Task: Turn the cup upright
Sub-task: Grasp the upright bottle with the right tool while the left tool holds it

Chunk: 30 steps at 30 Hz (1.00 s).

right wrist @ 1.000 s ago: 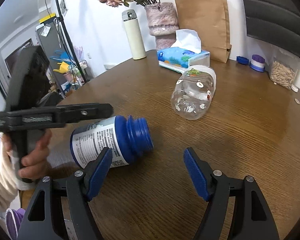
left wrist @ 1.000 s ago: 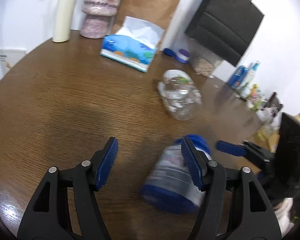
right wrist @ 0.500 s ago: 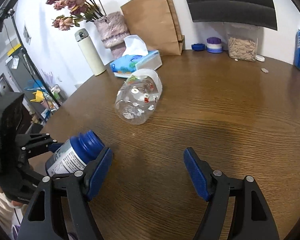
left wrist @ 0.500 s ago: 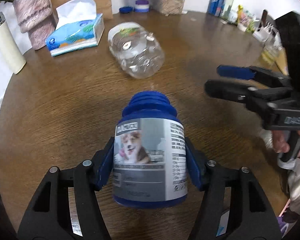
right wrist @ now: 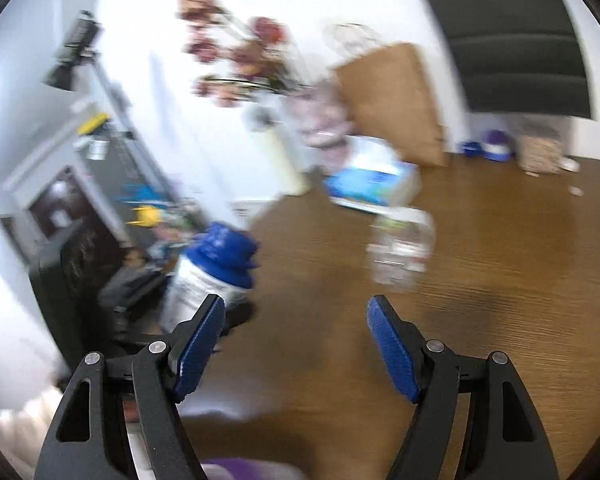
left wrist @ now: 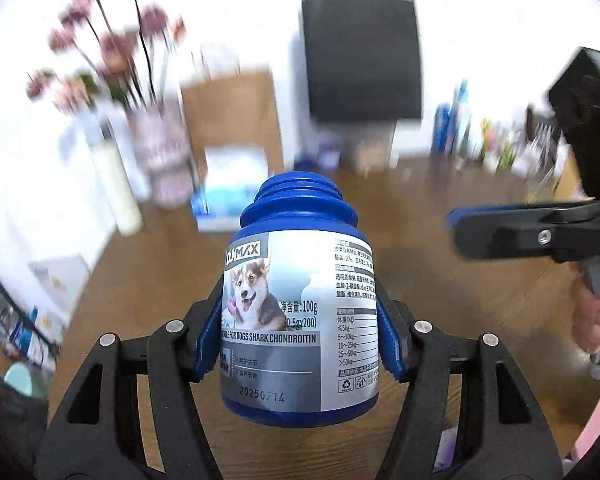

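Blue labelled bottle (left wrist: 300,320), upright, capless

A brown wooden table (right wrist: 500,280) fills the lower right of the right wrist view. On it, mid-frame, a clear plastic bottle (right wrist: 400,252) lies on its side. Behind it, toward the upper middle, sit a blue tissue box (right wrist: 374,188), a brown paper bag (right wrist: 396,104), and a cream flask (right wrist: 286,164), all blurred.
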Each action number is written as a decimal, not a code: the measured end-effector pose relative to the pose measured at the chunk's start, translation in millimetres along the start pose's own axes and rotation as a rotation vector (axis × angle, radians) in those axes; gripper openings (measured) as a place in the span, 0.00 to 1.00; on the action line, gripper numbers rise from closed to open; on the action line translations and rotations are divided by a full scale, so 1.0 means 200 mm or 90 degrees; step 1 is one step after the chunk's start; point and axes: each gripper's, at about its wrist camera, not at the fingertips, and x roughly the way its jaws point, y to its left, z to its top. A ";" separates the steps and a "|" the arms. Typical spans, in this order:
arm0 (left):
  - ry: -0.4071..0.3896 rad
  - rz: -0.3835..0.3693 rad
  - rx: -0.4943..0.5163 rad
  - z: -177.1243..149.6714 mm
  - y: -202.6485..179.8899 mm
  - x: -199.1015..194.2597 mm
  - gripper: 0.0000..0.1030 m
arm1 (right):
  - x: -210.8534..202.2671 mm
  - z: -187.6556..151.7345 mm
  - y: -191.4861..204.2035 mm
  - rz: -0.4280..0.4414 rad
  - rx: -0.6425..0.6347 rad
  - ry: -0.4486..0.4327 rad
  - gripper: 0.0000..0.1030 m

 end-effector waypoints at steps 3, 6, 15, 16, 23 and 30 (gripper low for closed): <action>-0.094 -0.012 -0.013 -0.01 0.01 -0.21 0.58 | -0.03 0.07 0.23 0.072 -0.028 -0.001 0.76; -0.173 0.005 -0.007 -0.05 0.00 -0.37 0.58 | -0.01 0.11 0.40 0.116 -0.028 0.006 0.80; -0.210 -0.015 -0.030 -0.16 0.07 -0.52 0.58 | 0.04 0.02 0.77 0.103 -0.114 0.004 0.62; -0.203 -0.023 -0.033 -0.17 0.08 -0.53 0.59 | 0.04 0.00 0.80 0.088 -0.138 -0.003 0.62; -0.139 -0.101 -0.100 -0.27 0.21 -0.47 0.58 | 0.12 -0.23 0.97 -0.030 -0.286 -0.066 0.57; -0.113 -0.064 -0.124 -0.37 0.17 -0.37 0.58 | 0.22 -0.33 0.83 -0.010 -0.289 -0.081 0.58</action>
